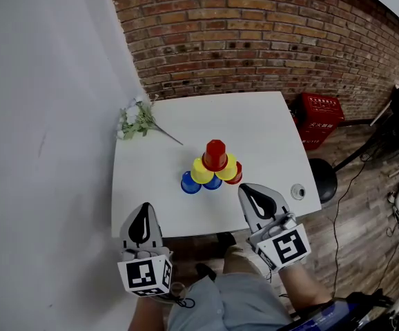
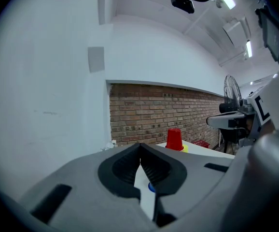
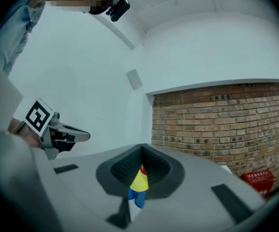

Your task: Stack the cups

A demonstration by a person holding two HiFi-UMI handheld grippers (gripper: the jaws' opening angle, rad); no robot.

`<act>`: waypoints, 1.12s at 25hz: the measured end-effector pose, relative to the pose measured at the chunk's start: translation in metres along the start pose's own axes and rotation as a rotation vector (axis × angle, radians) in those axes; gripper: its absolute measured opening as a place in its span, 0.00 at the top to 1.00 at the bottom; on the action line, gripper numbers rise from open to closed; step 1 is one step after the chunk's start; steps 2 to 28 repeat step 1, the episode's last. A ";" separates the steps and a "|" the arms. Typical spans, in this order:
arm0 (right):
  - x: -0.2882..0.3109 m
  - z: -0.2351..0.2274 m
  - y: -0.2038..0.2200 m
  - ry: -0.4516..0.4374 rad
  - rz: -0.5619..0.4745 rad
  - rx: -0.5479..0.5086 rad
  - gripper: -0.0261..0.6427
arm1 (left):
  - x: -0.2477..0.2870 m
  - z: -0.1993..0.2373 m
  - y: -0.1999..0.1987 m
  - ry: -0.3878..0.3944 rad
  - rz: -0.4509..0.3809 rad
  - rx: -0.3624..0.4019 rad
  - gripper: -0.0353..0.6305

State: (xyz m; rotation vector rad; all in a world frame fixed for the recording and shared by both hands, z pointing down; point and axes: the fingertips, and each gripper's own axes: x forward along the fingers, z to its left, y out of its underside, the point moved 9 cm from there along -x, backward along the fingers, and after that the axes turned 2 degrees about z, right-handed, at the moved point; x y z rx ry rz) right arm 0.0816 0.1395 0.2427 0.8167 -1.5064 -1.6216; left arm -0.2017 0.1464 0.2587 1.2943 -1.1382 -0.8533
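Fingers shut, empty, L gripper [image 1: 144, 212] & R gripper [image 1: 250, 193]; cup pyramid [image 1: 212, 167] ahead on table [image 1: 255, 129]; flowers [image 1: 136, 119] far-left.

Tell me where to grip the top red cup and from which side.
Take the top red cup across its side wall, mid-height, coming in level from the near side with the right tongs, now shut, opened first. It stands upside down and tapers upward, so a higher grip would likely slip; lower risks nudging the yellow cups beneath.
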 end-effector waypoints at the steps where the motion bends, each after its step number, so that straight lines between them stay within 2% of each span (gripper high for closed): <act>1: 0.000 -0.001 0.000 0.002 -0.003 -0.007 0.95 | 0.000 0.000 0.000 0.000 0.001 -0.001 0.94; 28: 0.000 -0.001 0.000 0.002 -0.003 -0.007 0.95 | 0.000 0.000 0.000 0.000 0.001 -0.001 0.94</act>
